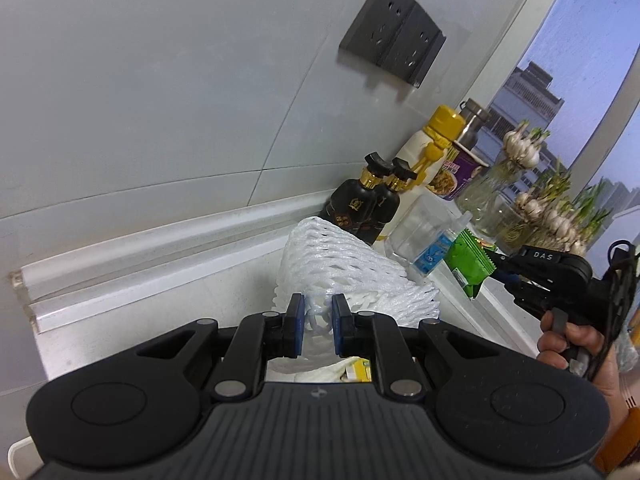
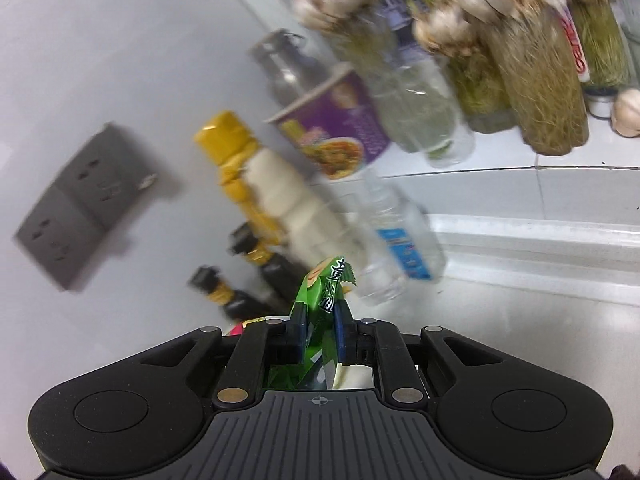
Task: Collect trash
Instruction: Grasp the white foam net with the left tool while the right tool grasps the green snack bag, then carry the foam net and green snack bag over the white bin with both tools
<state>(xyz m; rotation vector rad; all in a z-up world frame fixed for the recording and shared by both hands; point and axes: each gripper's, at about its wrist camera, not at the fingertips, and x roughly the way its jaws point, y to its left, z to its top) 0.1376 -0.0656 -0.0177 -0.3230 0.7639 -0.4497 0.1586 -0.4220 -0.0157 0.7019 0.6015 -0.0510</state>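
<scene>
One white foam net sleeve [image 1: 344, 276] is pinched between the two blue pads of the left gripper [image 1: 319, 314], the jaws drawn nearly together on its bunched end while the rest fans out ahead of the fingers above the pale counter [image 1: 168, 300]. Beyond the fingertips, two dark bottles [image 1: 360, 208] with black-and-gold caps are seen side by side, one yellow-capped white bottle [image 1: 430, 148] behind them, and one purple noodle cup [image 1: 456, 176] further right. One clear water bottle [image 1: 436, 248] with a blue label is found right of the fingers. One green snack wrapper [image 2: 322, 300] is clamped by the right gripper [image 2: 322, 322], its jaws closed tight on the crumpled foil, the wrapper standing up between the pads and held off the counter. Further right, several jars of sprouting garlic [image 1: 520, 148] are blurred; no firm count can be given. On the wall, two dark sockets [image 1: 394, 32] are mounted together.
</scene>
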